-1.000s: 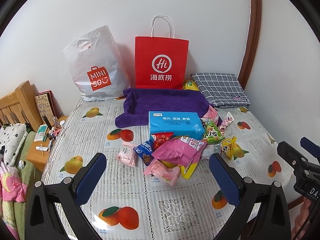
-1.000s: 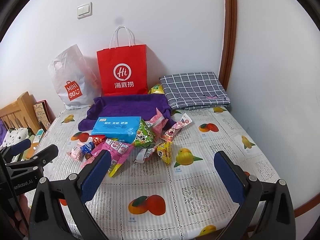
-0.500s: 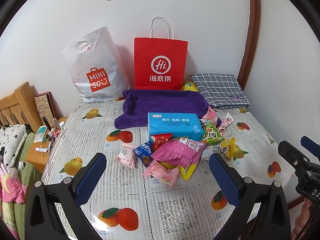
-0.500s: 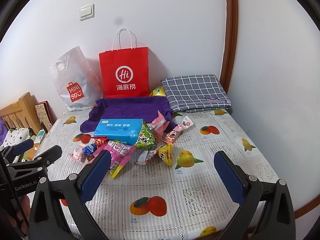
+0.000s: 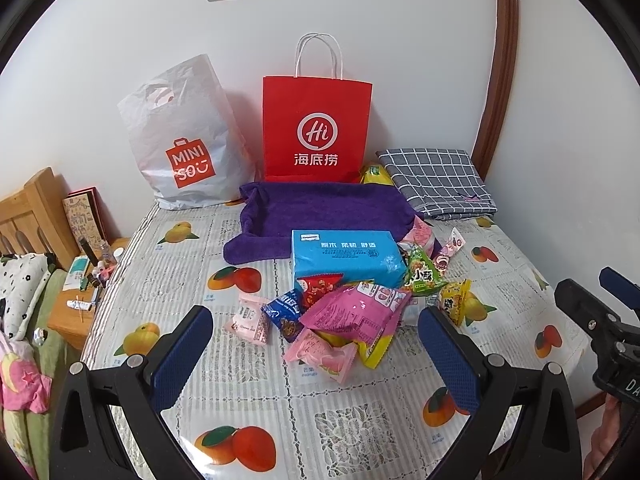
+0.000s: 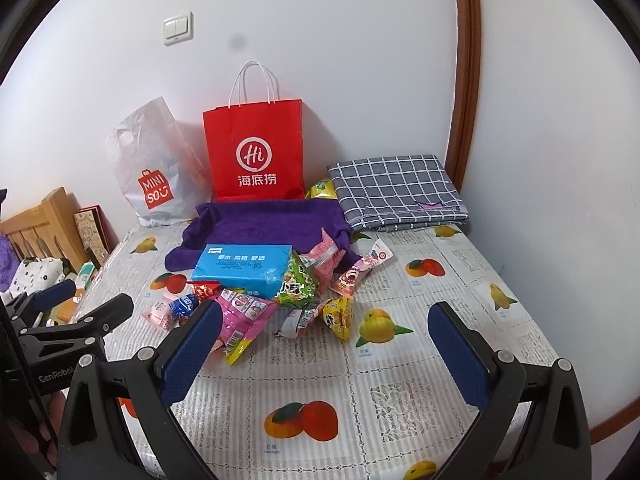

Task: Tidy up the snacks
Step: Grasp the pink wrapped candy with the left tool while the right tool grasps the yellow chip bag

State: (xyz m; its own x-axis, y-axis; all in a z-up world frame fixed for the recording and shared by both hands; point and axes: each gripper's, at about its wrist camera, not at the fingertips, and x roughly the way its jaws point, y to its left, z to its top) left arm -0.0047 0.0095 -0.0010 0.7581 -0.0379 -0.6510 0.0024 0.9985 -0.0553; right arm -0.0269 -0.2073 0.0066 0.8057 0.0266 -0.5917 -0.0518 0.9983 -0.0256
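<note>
A heap of snack packets lies mid-table: a big pink packet (image 5: 356, 312) (image 6: 240, 314), a blue one (image 5: 285, 312), a green one (image 5: 422, 276) (image 6: 298, 286), small yellow ones (image 5: 454, 304) (image 6: 340, 316) and pale pink ones (image 5: 250, 320). A blue tissue pack (image 5: 344, 256) (image 6: 246, 266) sits just behind them. My left gripper (image 5: 316, 356) stands open in front of the heap, nothing between its fingers. My right gripper (image 6: 324, 344) is open too, to the right of the heap, and shows at the edge of the left wrist view (image 5: 600, 308).
A purple towel (image 5: 320, 208) lies behind the snacks. At the wall stand a red paper bag (image 5: 316, 128), a white plastic bag (image 5: 184, 140) and a folded checked cloth (image 5: 436, 178). The fruit-print tablecloth (image 5: 320, 420) covers the table. A wooden bedside shelf (image 5: 80, 304) sits left.
Both grippers have drifted slightly, the scene shifting a little in each view. Nothing was taken hold of; the snacks lie as before.
</note>
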